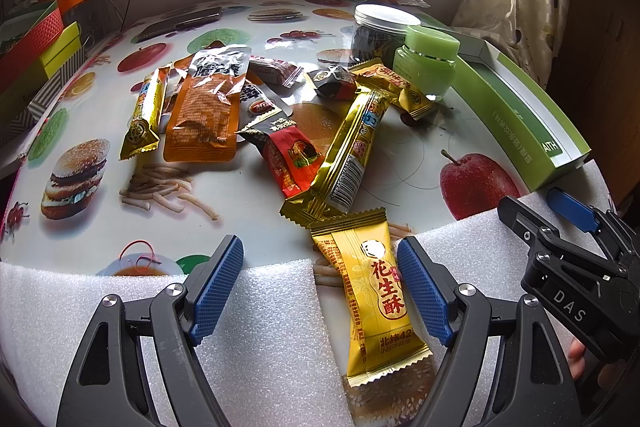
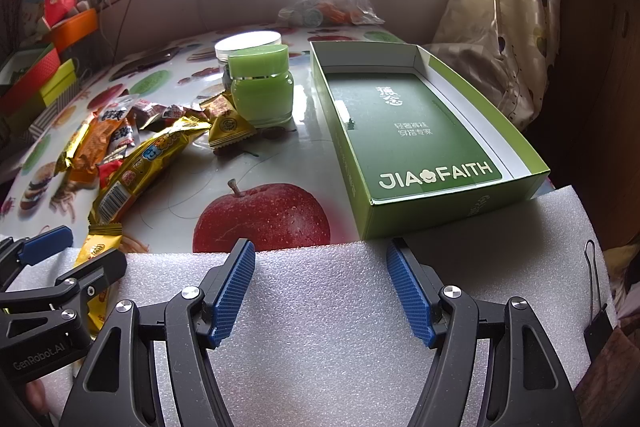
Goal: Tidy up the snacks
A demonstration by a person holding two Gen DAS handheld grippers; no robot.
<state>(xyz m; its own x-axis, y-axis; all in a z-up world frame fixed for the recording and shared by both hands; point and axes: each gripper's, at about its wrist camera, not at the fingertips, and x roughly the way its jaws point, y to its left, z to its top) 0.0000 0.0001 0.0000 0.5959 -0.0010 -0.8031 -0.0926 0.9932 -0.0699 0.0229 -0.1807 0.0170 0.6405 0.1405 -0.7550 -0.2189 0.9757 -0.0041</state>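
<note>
Two grippers: left gripper [image 1: 320, 291] and right gripper [image 2: 321, 289], jaws released, empty
Snack [image 1: 374, 301]: crinkly yellow wrapper, lower centre
Box [image 2: 420, 131]: green card, open

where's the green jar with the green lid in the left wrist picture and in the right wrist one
Left wrist view: green jar sits upper right of centre, in front of the clear white-lidded jar.
Right wrist view: green jar sits upper left of centre, left of the green box.
Shared landmark: the printed red apple on the tablecloth.
</note>
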